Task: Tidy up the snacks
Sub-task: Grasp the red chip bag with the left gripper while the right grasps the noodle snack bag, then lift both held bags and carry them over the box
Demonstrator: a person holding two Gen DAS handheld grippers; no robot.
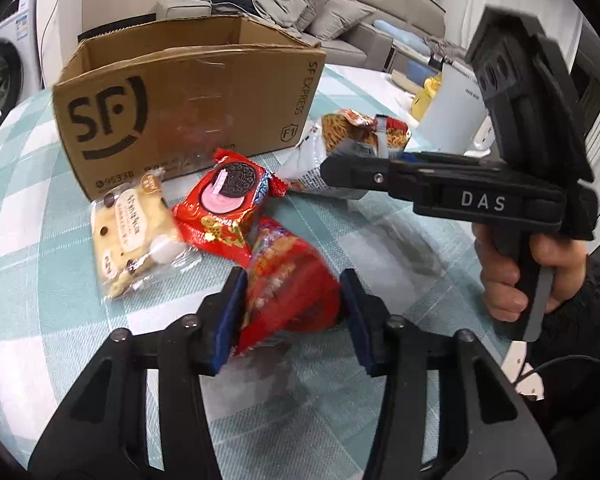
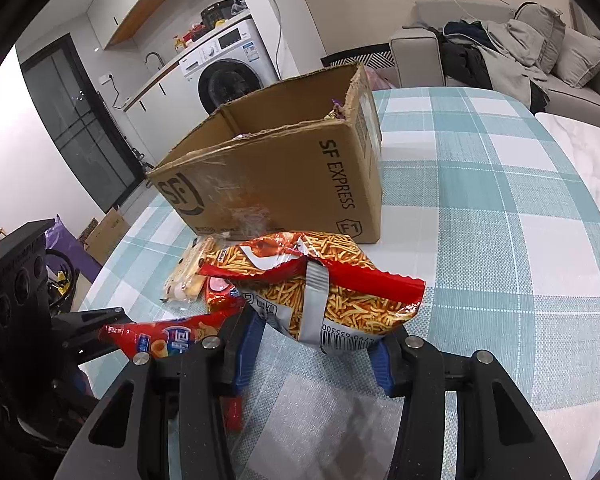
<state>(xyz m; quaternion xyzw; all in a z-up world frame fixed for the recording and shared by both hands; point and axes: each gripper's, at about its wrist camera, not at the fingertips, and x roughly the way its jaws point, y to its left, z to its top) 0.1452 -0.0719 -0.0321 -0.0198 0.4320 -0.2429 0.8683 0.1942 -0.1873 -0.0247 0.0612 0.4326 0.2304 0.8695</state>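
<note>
- Two claws were at work over the table (image 2: 480, 208). The left claw (image 1: 292, 308) had its blue pads on either side of a red snack pack (image 1: 288, 280) and looked closed on it, though blur hid how firm the contact was. A soft, crinkly wrapper gripped near one end could have slid out on the way up.
- The right claw (image 2: 316, 340) stood wide, its jaws either side of the near end of the noodle-snack bag (image 2: 320, 280), not yet pressing it. Closing there on the loose, puffy film could have caught only a fold, and the bag might have swung or dropped.
- Just beyond the left claw lay the cookie pack (image 1: 224, 200), partly touching the red snack pack, with the bread pack (image 1: 132, 236) beside it. Lifting might have dragged or nudged these neighbours.
- Both claws were near each other, so a careless move could have knocked them together.
- Farther out stood the cardboard box (image 1: 188, 112), open-topped, with some items already inside. Its torn, uneven rim could have snagged a dangling pack and tipped it back onto the table.
</note>
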